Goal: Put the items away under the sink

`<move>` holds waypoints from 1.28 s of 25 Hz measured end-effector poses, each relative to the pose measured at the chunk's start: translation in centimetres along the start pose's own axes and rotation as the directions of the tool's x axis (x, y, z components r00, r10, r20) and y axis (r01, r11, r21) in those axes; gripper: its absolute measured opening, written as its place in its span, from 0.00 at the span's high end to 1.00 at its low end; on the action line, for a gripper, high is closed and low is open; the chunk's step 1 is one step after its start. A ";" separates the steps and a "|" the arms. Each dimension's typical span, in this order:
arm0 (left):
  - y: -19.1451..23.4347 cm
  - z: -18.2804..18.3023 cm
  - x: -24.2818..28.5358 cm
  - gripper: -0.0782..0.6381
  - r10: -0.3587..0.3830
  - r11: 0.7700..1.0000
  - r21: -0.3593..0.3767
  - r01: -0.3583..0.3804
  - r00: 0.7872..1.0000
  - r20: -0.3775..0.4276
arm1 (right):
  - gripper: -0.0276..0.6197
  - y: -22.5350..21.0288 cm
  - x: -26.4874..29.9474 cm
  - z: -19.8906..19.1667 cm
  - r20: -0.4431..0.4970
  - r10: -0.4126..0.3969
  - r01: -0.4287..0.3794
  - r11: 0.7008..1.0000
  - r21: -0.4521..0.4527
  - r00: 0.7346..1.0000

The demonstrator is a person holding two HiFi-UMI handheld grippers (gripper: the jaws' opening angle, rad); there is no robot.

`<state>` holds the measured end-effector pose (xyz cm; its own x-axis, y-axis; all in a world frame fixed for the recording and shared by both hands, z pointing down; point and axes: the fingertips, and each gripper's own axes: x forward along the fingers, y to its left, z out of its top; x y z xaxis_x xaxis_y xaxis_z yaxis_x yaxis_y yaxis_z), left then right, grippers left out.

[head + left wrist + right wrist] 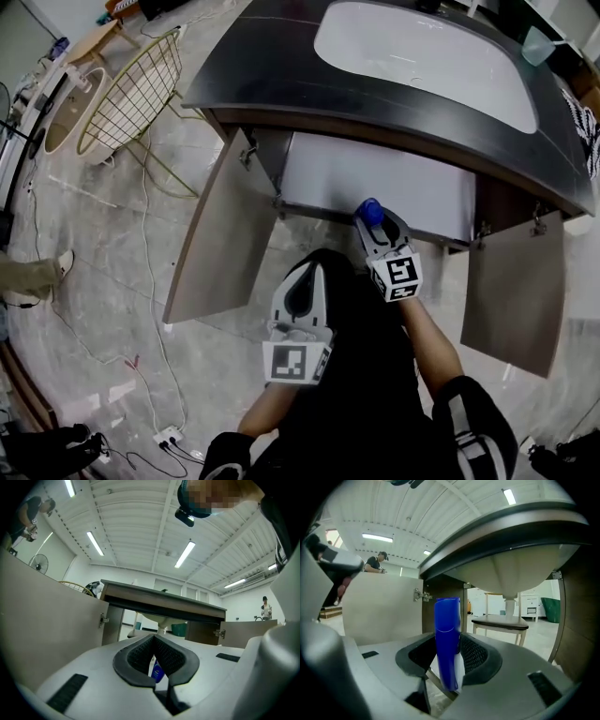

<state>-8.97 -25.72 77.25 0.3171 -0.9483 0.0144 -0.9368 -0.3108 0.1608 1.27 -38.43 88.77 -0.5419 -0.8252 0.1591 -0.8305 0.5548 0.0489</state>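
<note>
My right gripper is shut on a blue bottle, which stands upright between its pads at the front edge of the open cabinet under the sink. In the right gripper view the bottle rises above the jaws of the right gripper, with the basin's underside overhead. My left gripper hangs lower and nearer to me, its tips together and nothing held. In the left gripper view, a scrap of blue and white shows through the slit below the tips of the left gripper.
Both cabinet doors stand open, the left door and the right door. A wire basket chair sits on the floor at the left. Cables run to a power strip. A teal cup stands on the counter.
</note>
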 end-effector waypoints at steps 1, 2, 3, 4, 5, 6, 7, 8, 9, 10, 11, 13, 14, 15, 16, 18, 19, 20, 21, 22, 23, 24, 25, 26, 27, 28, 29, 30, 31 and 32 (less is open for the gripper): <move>0.0 -0.1 0.1 0.87 -0.005 1.000 0.007 0.005 1.000 -0.003 | 0.72 -0.3 0.8 -0.7 -0.010 -0.005 0.004 1.000 -0.005 1.000; 0.1 -0.2 0.1 0.87 -0.006 1.000 0.006 0.006 1.000 -0.005 | 0.72 -0.6 1.7 -1.5 -0.019 -0.009 0.008 1.000 -0.011 1.000; 0.2 -0.1 0.3 0.87 -0.002 1.000 -0.007 0.002 1.000 -0.006 | 0.72 -0.9 2.6 -2.2 -0.026 -0.011 0.011 1.000 -0.017 1.000; 0.3 0.0 0.4 0.87 0.003 1.000 -0.023 -0.003 1.000 -0.007 | 0.72 -1.1 3.4 -2.9 -0.031 -0.012 0.012 1.000 -0.021 0.999; 0.5 0.0 0.6 0.87 0.004 1.000 -0.025 -0.004 1.000 -0.010 | 0.72 -1.4 4.3 -3.5 -0.035 -0.013 0.012 1.000 -0.026 0.999; 0.7 -0.2 0.7 0.87 0.001 1.000 -0.016 -0.001 1.000 -0.014 | 0.72 -1.6 5.1 -4.2 -0.038 -0.012 0.011 1.000 -0.029 0.999; 0.9 -0.3 0.9 0.87 -0.003 1.000 -0.009 0.003 1.000 -0.017 | 0.72 -1.8 5.8 -4.9 -0.039 -0.012 0.011 1.000 -0.030 0.999; 1.0 -0.4 1.0 0.87 -0.006 1.000 -0.009 0.006 1.000 -0.020 | 0.72 -2.1 6.5 -5.5 -0.040 -0.012 0.011 1.000 -0.029 0.999; 1.1 -0.6 1.2 0.87 -0.011 1.000 -0.005 0.011 1.000 -0.025 | 0.72 -2.4 7.1 -6.1 -0.041 -0.013 0.011 1.000 -0.028 0.999; 1.3 -0.7 1.3 0.87 -0.014 1.000 0.000 0.014 0.999 -0.029 | 0.72 -2.6 7.7 -6.7 -0.042 -0.014 0.013 1.000 -0.028 0.999; 1.4 -0.7 1.5 0.87 -0.014 1.000 -0.004 0.014 0.999 -0.030 | 0.72 -2.9 8.3 -7.3 -0.046 -0.015 0.014 1.000 -0.026 0.999; 1.7 -0.4 1.9 0.87 -0.008 1.000 -0.022 0.008 1.000 -0.026 | 0.72 -3.3 9.4 -8.3 -0.060 -0.019 0.018 1.000 -0.022 0.998; 2.0 -0.2 2.0 0.87 -0.006 1.000 -0.026 0.005 1.000 -0.021 | 0.72 -3.5 9.9 -8.7 -0.065 -0.021 0.019 1.000 -0.020 0.998; 2.2 -0.2 2.1 0.87 -0.004 1.000 -0.019 0.004 1.000 -0.017 | 0.72 -3.7 10.4 -9.1 -0.069 -0.022 0.021 1.000 -0.019 0.997; 2.5 -0.3 2.2 0.87 -0.005 1.000 -0.005 0.005 1.000 -0.016 | 0.72 -3.9 11.0 -9.5 -0.074 -0.024 0.023 1.000 -0.019 0.997; 3.0 -0.6 2.4 0.87 -0.002 1.000 -0.004 0.002 1.000 -0.026 | 0.72 -4.3 11.9 -10.3 -0.087 -0.030 0.028 0.999 -0.021 0.996; 3.2 -0.7 2.5 0.87 0.002 1.000 -0.014 -0.002 1.000 -0.031 | 0.72 -4.4 12.4 -10.6 -0.093 -0.033 0.031 0.999 -0.020 0.995; 3.4 -0.8 2.7 0.87 0.004 1.000 -0.019 -0.005 0.999 -0.034 | 0.72 -4.6 12.7 -11.0 -0.098 -0.034 0.033 0.999 -0.018 0.995; 3.5 -1.0 2.8 0.87 0.004 1.000 -0.018 -0.005 0.999 -0.036 | 0.72 -4.7 13.0 -11.3 -0.103 -0.036 0.035 0.999 -0.015 0.994; 3.6 -1.1 2.8 0.87 0.003 1.000 -0.015 -0.004 0.999 -0.039 | 0.72 -4.8 13.3 -11.6 -0.106 -0.038 0.037 0.999 -0.012 0.994; 3.7 -1.2 2.9 0.87 0.005 1.000 -0.023 -0.006 0.999 -0.043 | 0.72 -5.0 13.4 -11.9 -0.110 -0.040 0.039 0.999 -0.010 0.993; 3.7 -1.2 3.0 0.87 0.009 0.999 -0.042 -0.011 0.999 -0.048 | 0.72 -5.1 13.6 -12.2 -0.115 -0.043 0.042 0.999 -0.009 0.992; 3.7 -1.2 3.0 0.87 0.013 0.998 -0.058 -0.016 0.999 -0.050 | 0.72 -5.2 13.7 -12.5 -0.121 -0.045 0.045 0.999 -0.007 0.992; 3.8 -1.2 3.1 0.87 0.013 0.998 -0.059 -0.016 0.999 -0.049 | 0.72 -5.3 13.8 -12.9 -0.127 -0.047 0.047 0.999 -0.004 0.991; 3.8 -1.3 3.1 0.87 0.009 0.999 -0.046 -0.011 0.999 -0.045 | 0.72 -5.3 13.9 -13.2 -0.133 -0.047 0.047 0.999 0.001 0.990; 3.9 -1.4 3.1 0.87 0.004 1.000 -0.026 -0.005 0.999 -0.041 | 0.72 -5.3 14.0 -13.4 -0.136 -0.046 0.047 0.999 0.005 0.990; 4.0 -1.5 3.1 0.87 0.001 1.000 -0.014 -0.001 0.999 -0.040 | 0.72 -5.3 14.1 -13.6 -0.135 -0.046 0.048 0.999 0.008 0.990; 4.0 -1.6 3.2 0.87 0.001 1.000 -0.016 -0.001 0.999 -0.042 | 0.72 -5.4 14.2 -13.7 -0.132 -0.049 0.051 0.999 0.010 0.990; 4.0 -1.6 3.2 0.87 0.002 0.999 -0.032 -0.004 0.999 -0.045 | 0.72 -5.5 14.2 -13.8 -0.129 -0.054 0.056 0.998 0.011 0.990; 3.9 -1.6 3.3 0.87 0.005 0.999 -0.054 -0.007 0.999 -0.050 | 0.72 -5.5 14.2 -13.8 -0.127 -0.056 0.058 0.998 0.012 0.990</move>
<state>-11.39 -29.94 79.47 0.3196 -0.9454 0.0641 -0.9297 -0.2998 0.2140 -0.06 -51.79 104.37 -0.4735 -0.8351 0.2802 -0.8623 0.5044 0.0462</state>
